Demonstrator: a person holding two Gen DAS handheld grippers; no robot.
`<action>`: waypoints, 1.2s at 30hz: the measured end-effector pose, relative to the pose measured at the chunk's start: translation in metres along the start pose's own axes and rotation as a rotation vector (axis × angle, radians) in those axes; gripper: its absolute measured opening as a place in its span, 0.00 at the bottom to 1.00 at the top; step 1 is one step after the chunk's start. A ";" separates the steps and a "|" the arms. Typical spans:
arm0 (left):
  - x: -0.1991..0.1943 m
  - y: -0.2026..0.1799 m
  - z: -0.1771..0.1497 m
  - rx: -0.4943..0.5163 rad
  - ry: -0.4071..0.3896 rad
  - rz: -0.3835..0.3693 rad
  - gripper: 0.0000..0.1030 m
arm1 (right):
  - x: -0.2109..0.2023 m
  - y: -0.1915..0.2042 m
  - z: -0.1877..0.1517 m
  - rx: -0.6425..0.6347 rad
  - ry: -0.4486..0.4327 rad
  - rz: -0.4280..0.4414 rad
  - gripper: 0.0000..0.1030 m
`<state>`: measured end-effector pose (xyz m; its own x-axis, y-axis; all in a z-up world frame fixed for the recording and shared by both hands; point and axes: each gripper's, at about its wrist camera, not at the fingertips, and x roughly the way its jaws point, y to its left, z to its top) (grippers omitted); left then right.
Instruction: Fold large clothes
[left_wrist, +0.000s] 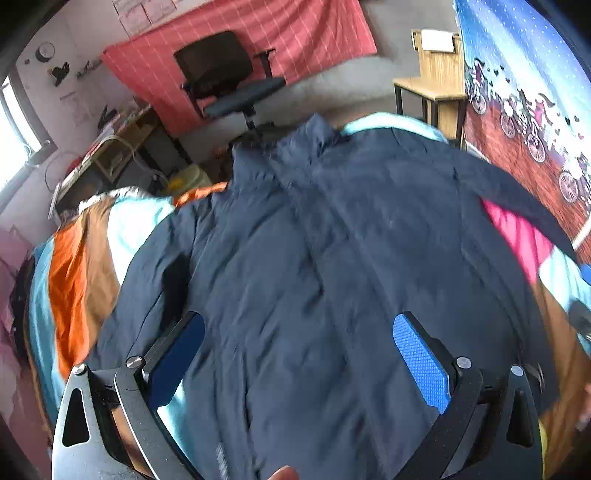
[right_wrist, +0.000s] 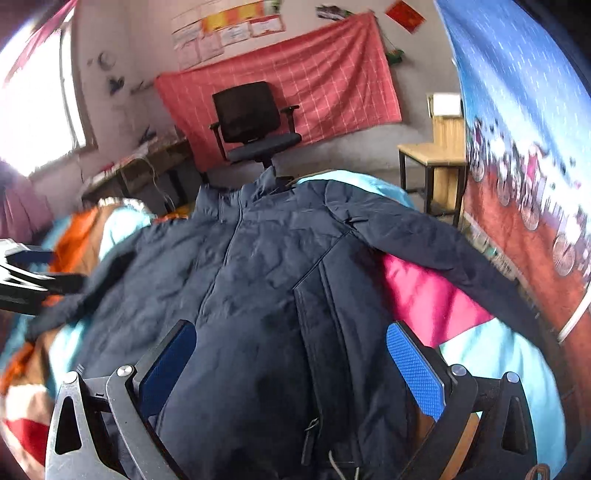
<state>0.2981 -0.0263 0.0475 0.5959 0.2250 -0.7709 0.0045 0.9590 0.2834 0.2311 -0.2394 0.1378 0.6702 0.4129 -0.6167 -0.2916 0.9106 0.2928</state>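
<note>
A large navy zip-up jacket (left_wrist: 317, 258) lies front-up on a bed, its collar (right_wrist: 258, 188) at the far end. One sleeve (right_wrist: 443, 251) stretches right across a pink patch. My left gripper (left_wrist: 299, 325) hovers open over the jacket's lower body, blue pads (left_wrist: 421, 362) wide apart and nothing between them. My right gripper (right_wrist: 291, 328) also hangs open over the hem area, beside the zip (right_wrist: 221, 266). In the right wrist view the left gripper (right_wrist: 26, 273) shows blurred at the left edge, by the other sleeve (right_wrist: 74, 295).
A striped bedspread (left_wrist: 74, 273) in orange, brown and light blue covers the bed. Beyond it stand a black office chair (right_wrist: 255, 125), a wooden chair (right_wrist: 436, 155) and a cluttered desk (left_wrist: 110, 147). A printed wall hanging (right_wrist: 517, 166) runs along the right.
</note>
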 end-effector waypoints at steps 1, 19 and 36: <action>0.004 -0.004 0.006 -0.001 -0.010 -0.002 0.98 | -0.004 -0.008 0.006 0.011 0.017 0.014 1.00; 0.127 -0.068 0.094 -0.154 0.043 -0.194 0.97 | 0.045 -0.119 0.022 0.099 0.356 -0.068 1.00; 0.194 -0.131 0.164 -0.133 -0.052 -0.212 0.97 | 0.064 -0.276 0.003 1.058 0.228 0.004 1.00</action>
<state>0.5452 -0.1365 -0.0453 0.6337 0.0103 -0.7736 0.0302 0.9988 0.0381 0.3569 -0.4643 0.0196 0.4962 0.5086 -0.7037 0.5170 0.4781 0.7101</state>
